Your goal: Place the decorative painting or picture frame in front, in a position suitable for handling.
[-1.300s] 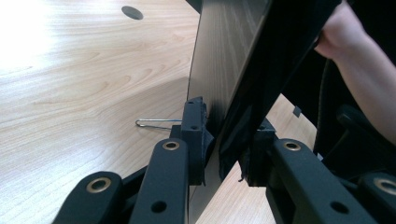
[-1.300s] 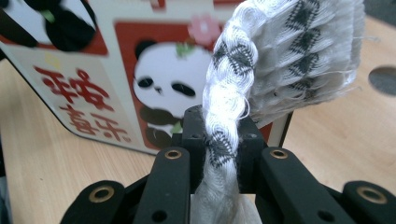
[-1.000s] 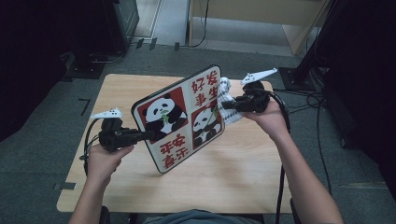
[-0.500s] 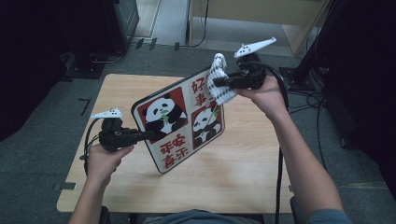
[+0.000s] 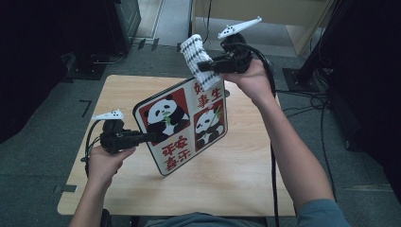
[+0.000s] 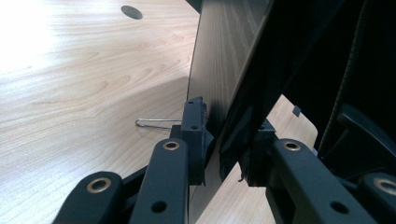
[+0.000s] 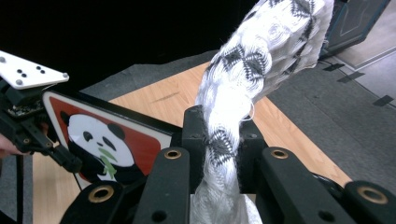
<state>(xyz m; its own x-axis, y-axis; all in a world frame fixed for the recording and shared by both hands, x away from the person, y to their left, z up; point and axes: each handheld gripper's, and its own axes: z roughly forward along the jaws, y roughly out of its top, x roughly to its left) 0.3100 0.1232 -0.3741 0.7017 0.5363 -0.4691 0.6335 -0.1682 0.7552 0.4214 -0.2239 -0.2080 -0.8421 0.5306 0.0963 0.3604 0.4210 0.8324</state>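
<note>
A person's left gripper point(image 5: 150, 136) clamps the edge of a tilted panda sign board point(image 5: 182, 124) above the wooden table point(image 5: 246, 175). The right gripper point(image 5: 211, 67), jaws pinched on a patterned white cloth point(image 5: 197, 57), holds it just past the board's far upper corner. The printed face lies below and toward the left gripper from the cloth, likely its next stop.

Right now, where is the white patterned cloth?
In the high view the cloth is clamped in the right gripper, raised above the table's far edge, just over the top corner of the panda board.

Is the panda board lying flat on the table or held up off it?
Held up and tilted. The left claw is clamped on the panda board's left edge, and the board leans on its lower corner over the table.
</note>
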